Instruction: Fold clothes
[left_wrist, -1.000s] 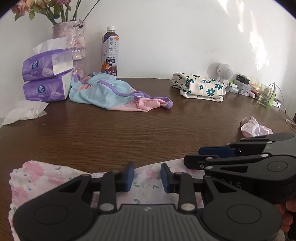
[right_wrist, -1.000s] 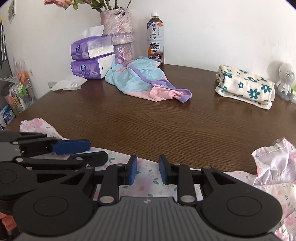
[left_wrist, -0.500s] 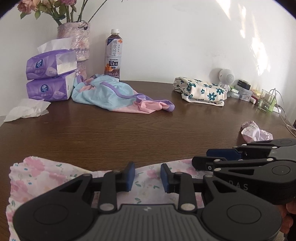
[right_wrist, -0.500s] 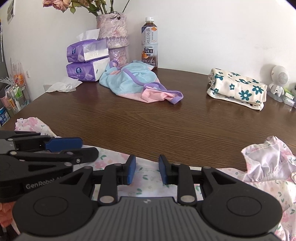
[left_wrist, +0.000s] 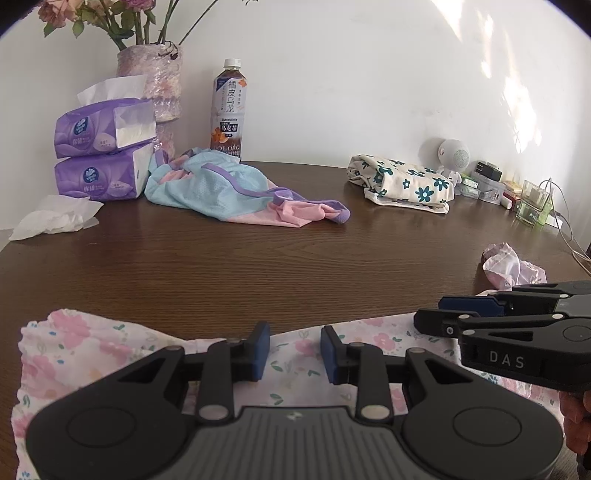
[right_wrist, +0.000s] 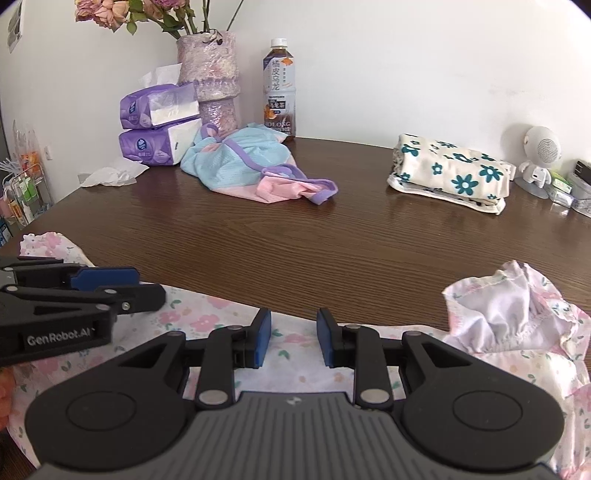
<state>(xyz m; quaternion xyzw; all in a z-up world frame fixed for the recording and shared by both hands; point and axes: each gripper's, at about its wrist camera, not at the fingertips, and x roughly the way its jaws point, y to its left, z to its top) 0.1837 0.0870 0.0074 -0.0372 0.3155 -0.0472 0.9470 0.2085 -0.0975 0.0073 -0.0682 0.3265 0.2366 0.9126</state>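
Dark wooden table (left_wrist: 258, 266) against white wall (left_wrist: 351, 74); tissue packs (left_wrist: 99, 147), vase (left_wrist: 162, 85), bottle (left_wrist: 227, 110) along far edge. Left gripper (left_wrist: 294, 349) and right gripper (right_wrist: 294, 341), jaws spread, above floral garment (right_wrist: 207, 317) at near edge.

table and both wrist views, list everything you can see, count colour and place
floral garment: 1, white with pink flowers, near edge under both tongs
blue garment: 1, light blue, pink and purple, crumpled, far left
folded cloth: 1, cream with teal flowers, far right
tissue packs: 2, purple, stacked, far left
loose tissue: 1, white, beside the packs
vase: 1, pinkish, holding flowers, at wall
bottle: 1, tea, at wall
table: 1, dark brown wood
left tongs: 1, black, blue pads, open
right tongs: 1, same, open
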